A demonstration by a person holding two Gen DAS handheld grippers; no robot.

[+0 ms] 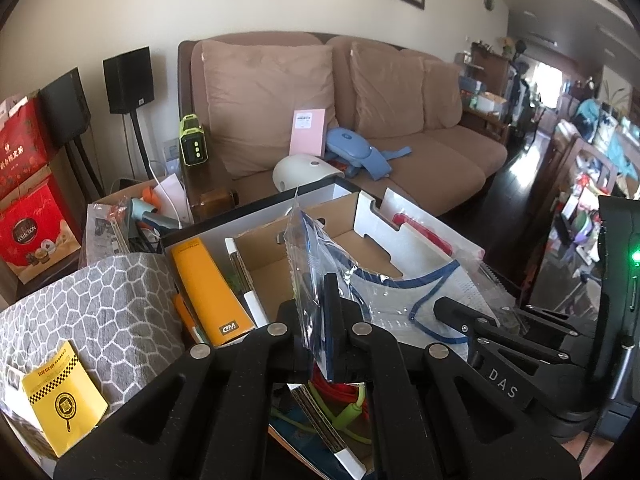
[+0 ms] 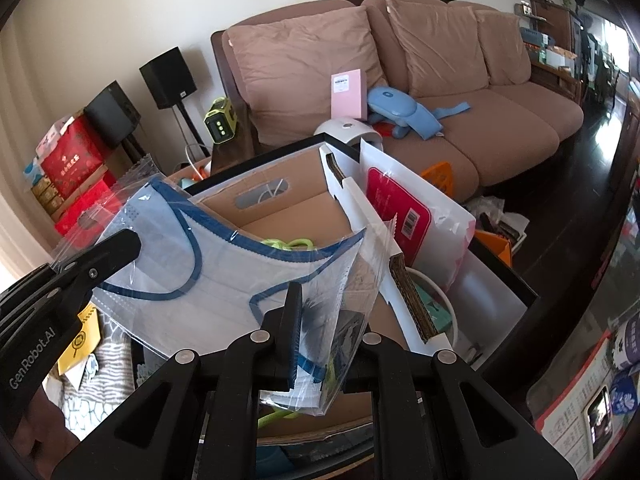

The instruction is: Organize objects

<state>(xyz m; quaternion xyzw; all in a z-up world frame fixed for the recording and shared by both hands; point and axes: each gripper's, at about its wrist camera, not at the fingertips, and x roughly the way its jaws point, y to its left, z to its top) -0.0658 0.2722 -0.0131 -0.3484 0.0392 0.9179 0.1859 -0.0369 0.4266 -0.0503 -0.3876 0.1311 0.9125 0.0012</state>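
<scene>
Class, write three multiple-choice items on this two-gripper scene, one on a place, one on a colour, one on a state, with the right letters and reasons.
1. Where does the pink booklet stand?
A. on the sofa, leaning on a cushion
B. inside the cardboard box
C. on the floor

2. What colour are the ear loops of the bagged face mask?
A. red
B. blue
C. green

3. How is the mask's bag held?
A. only by the left gripper
B. by the left gripper and the right gripper together
C. lying loose, unheld

Answers: 1 A, it stands propped against the back cushion. 2 B, blue loops and edging show through the clear plastic. 3 B, each gripper's jaws pinch one end of the bag above the cardboard box.
</scene>
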